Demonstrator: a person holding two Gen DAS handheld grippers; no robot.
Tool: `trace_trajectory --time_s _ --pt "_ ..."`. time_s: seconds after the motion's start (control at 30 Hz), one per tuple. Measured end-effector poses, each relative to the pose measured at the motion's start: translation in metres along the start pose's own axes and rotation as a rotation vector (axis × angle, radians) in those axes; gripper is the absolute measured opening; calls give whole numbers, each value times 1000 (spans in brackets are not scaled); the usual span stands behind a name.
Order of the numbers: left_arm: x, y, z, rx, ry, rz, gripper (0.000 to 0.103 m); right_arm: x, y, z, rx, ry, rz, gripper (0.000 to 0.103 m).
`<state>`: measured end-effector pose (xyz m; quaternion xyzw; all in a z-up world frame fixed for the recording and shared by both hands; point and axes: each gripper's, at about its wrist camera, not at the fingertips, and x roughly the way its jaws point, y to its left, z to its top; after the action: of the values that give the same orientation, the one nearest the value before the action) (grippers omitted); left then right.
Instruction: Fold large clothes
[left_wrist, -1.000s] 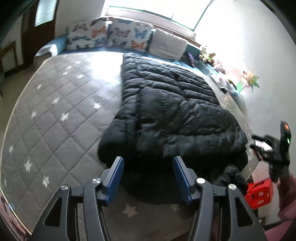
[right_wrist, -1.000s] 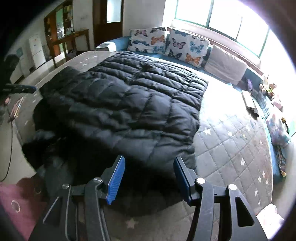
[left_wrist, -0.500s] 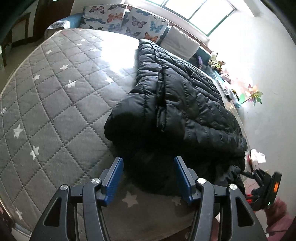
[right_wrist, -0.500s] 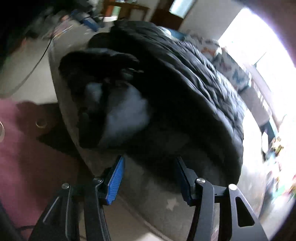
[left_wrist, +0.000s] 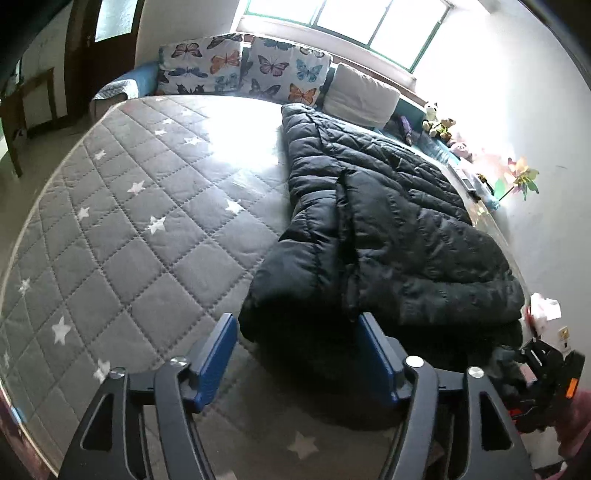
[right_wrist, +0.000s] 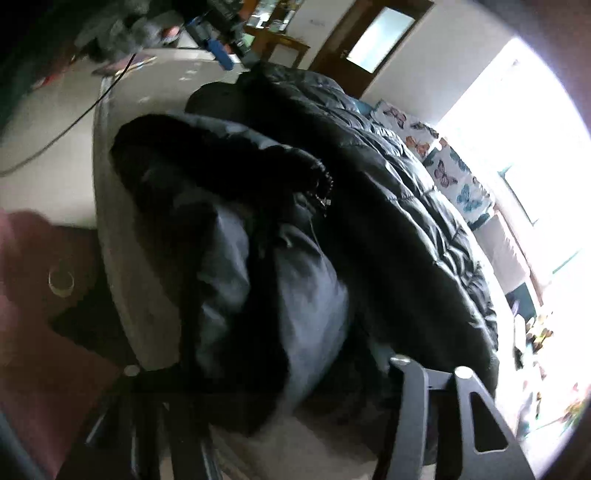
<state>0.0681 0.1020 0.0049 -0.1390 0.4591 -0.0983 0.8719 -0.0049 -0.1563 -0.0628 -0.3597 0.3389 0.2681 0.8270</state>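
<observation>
A large black quilted down coat lies lengthwise on the right half of the grey star-quilted bed. My left gripper is open and empty, just short of the coat's near left end. In the right wrist view the coat's hood and collar end fills the space between the fingers of my right gripper. The fingertips are hidden in the fabric, so I cannot tell whether it grips. The right gripper also shows at the lower right of the left wrist view.
Butterfly cushions and a white pillow line the head of the bed under a bright window. Soft toys and a pinwheel sit along the right wall. The bed's near edge is close by.
The right gripper has moved in close to the coat's hood end, which now covers its fingertips. The left gripper has shifted a little and stays open.
</observation>
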Motion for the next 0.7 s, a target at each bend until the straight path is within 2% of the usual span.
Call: trace_trajectory --time_s 0.1,0.17,0.23,0.33,0.57,0.6,0.63,0.67,0.7 --pt "11 13 -4 -66 34 -49 74 -3 -10 3 95 10 38 42" --pt "11 18 -14 -110 44 -116 74 -11 -20 8 168 -2 74 30" --pt "9 18 -26 -111 58 -150 74 -19 -32 12 236 -19 91 27" --pt "12 17 -37 -157 90 -214 74 -31 -41 21 274 -51 83 25" --pt "41 21 -35 -329 110 -331 73 -41 -57 28 357 -108 70 23" --pt "47 19 -35 -346 114 -336 69 -42 -56 25 363 -113 66 23" --pt "52 18 -36 -356 110 -328 60 -41 -55 25 368 -115 64 23" --pt "54 17 -36 -356 112 -332 41 -42 -54 24 378 -116 66 22" --pt "55 15 -36 -353 111 -330 32 -40 -53 22 386 -118 68 21"
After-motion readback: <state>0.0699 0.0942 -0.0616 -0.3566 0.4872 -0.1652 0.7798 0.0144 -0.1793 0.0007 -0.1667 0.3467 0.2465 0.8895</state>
